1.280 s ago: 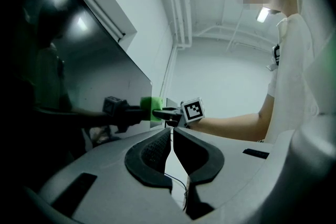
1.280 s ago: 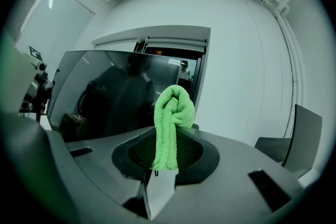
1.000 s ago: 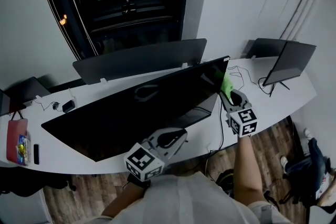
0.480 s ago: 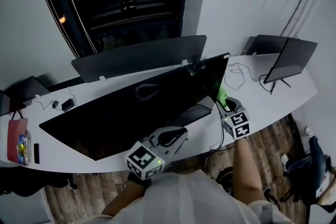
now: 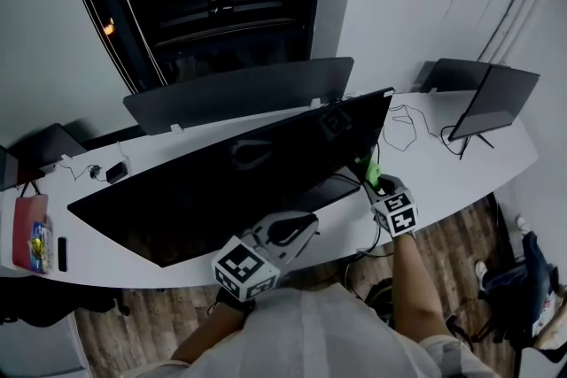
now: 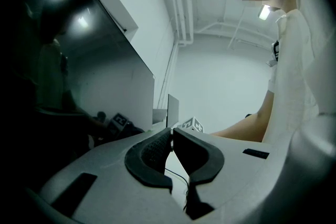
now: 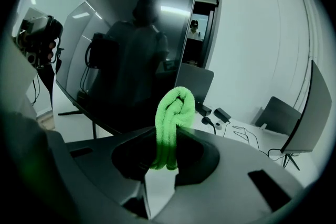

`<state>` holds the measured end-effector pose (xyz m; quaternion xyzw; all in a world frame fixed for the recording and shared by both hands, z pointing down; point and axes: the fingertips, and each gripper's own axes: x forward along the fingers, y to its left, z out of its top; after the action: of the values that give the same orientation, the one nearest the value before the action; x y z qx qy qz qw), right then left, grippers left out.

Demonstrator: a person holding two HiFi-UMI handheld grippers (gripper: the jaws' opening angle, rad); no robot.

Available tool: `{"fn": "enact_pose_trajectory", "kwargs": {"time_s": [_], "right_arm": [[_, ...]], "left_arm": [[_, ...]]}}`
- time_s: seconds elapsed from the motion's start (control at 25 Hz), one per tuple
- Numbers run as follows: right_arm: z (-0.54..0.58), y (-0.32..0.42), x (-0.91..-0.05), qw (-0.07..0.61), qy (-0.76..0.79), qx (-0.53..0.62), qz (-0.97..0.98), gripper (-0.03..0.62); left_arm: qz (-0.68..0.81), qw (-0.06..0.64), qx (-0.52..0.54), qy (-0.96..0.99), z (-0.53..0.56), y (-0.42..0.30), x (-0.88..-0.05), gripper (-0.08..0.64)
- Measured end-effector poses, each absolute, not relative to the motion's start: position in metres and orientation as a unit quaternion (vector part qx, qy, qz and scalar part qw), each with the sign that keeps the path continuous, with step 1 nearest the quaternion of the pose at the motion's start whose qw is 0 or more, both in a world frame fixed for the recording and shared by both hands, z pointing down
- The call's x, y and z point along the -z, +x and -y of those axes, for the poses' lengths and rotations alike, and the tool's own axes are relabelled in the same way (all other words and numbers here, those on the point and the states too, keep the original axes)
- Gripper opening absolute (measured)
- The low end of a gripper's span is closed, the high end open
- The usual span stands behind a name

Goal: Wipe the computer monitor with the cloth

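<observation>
Small screen point(image 5: 494, 100) near monitor point(image 5: 204, 195) (cloth point(image 7: 170, 123) clamped).

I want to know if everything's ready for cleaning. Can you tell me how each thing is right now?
computer monitor: screen dark, upright on the desk.
cloth: green, bunched, pinched in the right gripper, near the monitor's lower right corner.
right gripper: shut on the cloth.
left gripper: shut, nothing between its jaws.
small monitor: dark, standing at the desk's right end.

Left gripper point(image 5: 301, 224) held low, jaws together; right gripper point(image 5: 379, 183) extended forward, jaws clamped on cloth point(image 7: 173, 118).
</observation>
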<state>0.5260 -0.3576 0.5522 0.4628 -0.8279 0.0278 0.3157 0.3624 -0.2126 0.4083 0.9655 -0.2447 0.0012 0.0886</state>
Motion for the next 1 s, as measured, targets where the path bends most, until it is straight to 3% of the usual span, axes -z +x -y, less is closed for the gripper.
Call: {"fn": "enact_pose_trajectory", "kwargs": {"time_s": [1.0], "right_arm": [[0.307, 0.511, -0.619, 0.376, 0.477, -0.181, 0.774, 0.069]], "left_arm": [[0.267, 0.092, 0.000, 0.959, 0.186, 0.326, -0.417, 0.026]]}}
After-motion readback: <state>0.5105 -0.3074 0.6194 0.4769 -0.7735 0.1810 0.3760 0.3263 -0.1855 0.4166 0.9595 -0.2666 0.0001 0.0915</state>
